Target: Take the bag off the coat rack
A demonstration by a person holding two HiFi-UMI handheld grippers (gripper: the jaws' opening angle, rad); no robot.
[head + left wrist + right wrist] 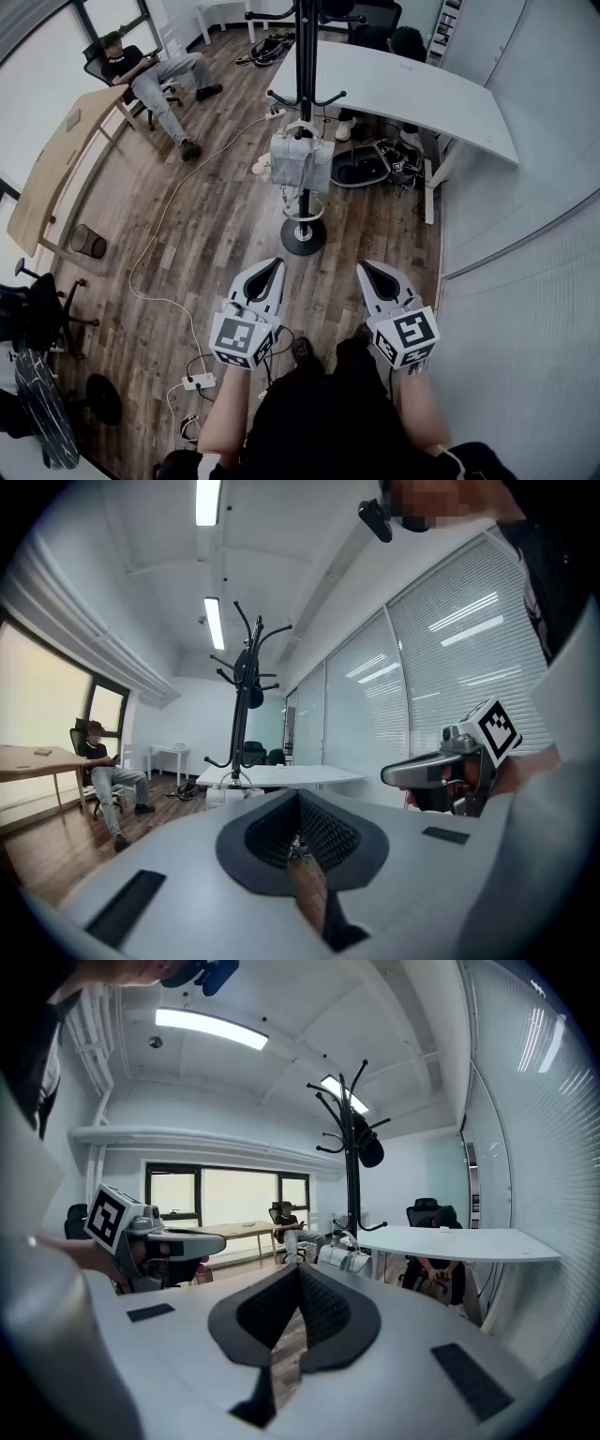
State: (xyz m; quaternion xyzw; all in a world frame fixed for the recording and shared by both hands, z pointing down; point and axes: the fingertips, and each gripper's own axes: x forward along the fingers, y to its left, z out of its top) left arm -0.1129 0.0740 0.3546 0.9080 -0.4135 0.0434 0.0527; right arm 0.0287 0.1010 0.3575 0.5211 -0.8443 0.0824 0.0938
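**Bag**: a pale grey handbag. It hangs by its handle from a low hook of the coat rack, resting against the pole and above the round base. It is well apart from both tongs, and neither touches it.

**Coat rack**: black and upright, with curved hooks in tiers. Its base stands on the wooden floor, just off the near left corner of the white table. A dark item hangs from an upper hook; its kind is unclear.

**Left tongs**: the jaws are clenched tight together with nothing between them. They are held close to level, tips towards the rack, short of its base in the head view.

**Right tongs**: the jaws are likewise clenched on nothing. They are held beside the left tongs and aimed the same way.

**Wooden table**: stands along the floor's left edge by the windows. A mesh waste basket sits on the floor by its near end.

**Seated person**: in an office chair near the wooden table's far end, legs stretched out.

**Second person**: seated behind the white table's far edge.

**Power strip**: on the floor to the left of the left tongs. A white cable trails across the boards towards the rack.
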